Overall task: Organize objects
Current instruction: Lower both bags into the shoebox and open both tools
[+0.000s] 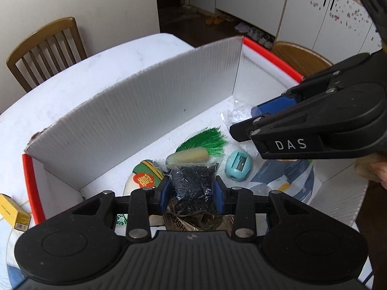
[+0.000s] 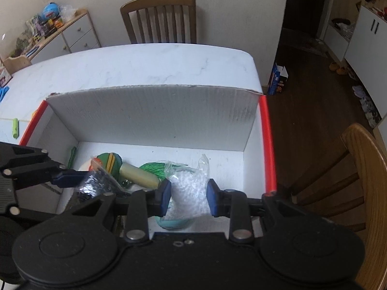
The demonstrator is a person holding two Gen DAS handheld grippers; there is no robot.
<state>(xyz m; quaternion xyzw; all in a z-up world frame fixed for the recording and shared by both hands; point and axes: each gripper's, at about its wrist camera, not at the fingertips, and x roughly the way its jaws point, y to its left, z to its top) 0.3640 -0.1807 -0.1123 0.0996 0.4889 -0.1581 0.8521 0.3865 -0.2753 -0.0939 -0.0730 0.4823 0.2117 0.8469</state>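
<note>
My left gripper [image 1: 192, 191] is shut on a clear bag of black beads [image 1: 193, 183] and holds it over the white box [image 1: 145, 111] with red-edged sides. My right gripper [image 2: 187, 197] is shut on a clear bag of white beads [image 2: 188, 191] over the same box [image 2: 154, 118]. The right gripper shows in the left wrist view [image 1: 251, 123], above the box's right part. The left gripper shows in the right wrist view [image 2: 72, 177] with the black bead bag [image 2: 96, 183].
In the box lie a green tassel [image 1: 205, 140], a pale yellow oblong piece [image 1: 188, 155], a teal sharpener [image 1: 238, 165], a round embroidered pouch [image 1: 145, 177] and plastic packets [image 1: 285, 178]. A yellow box [image 1: 14, 211] lies on the table at left. Wooden chairs [image 2: 159, 17] stand around the white table [image 2: 145, 65].
</note>
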